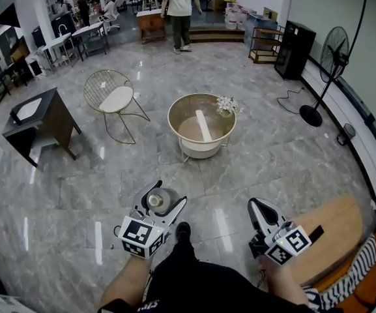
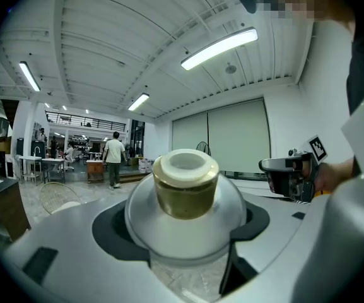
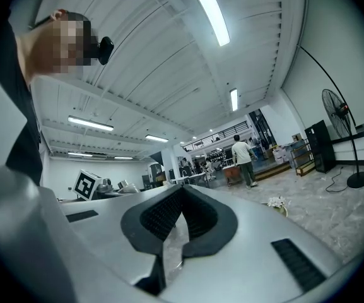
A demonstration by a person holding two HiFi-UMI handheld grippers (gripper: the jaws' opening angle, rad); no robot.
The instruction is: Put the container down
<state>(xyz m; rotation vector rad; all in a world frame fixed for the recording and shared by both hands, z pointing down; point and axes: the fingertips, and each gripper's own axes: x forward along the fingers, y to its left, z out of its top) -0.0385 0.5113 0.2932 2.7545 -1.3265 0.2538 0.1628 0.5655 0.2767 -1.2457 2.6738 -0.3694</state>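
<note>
A small clear rounded container (image 2: 183, 218) with a gold neck and white top sits between the jaws of my left gripper (image 2: 182, 229), which is shut on it. From the head view the container (image 1: 155, 201) shows held above the marble floor, in the left gripper (image 1: 163, 202) at lower centre-left. My right gripper (image 1: 255, 207) is at lower right, jaws closed together and holding nothing. In the right gripper view the right gripper (image 3: 182, 197) has its dark pads (image 3: 163, 214) meeting at the tip, and the left gripper's marker cube (image 3: 88, 184) is at the left.
A round low table (image 1: 177, 114) with white flowers (image 1: 227, 104) stands ahead on the floor. A wire chair (image 1: 113, 96) and a dark desk (image 1: 52, 113) are to the left. A light wooden table top (image 1: 334, 233) lies beside my right gripper. A fan (image 1: 324, 77) and a person (image 1: 178, 8) are farther off.
</note>
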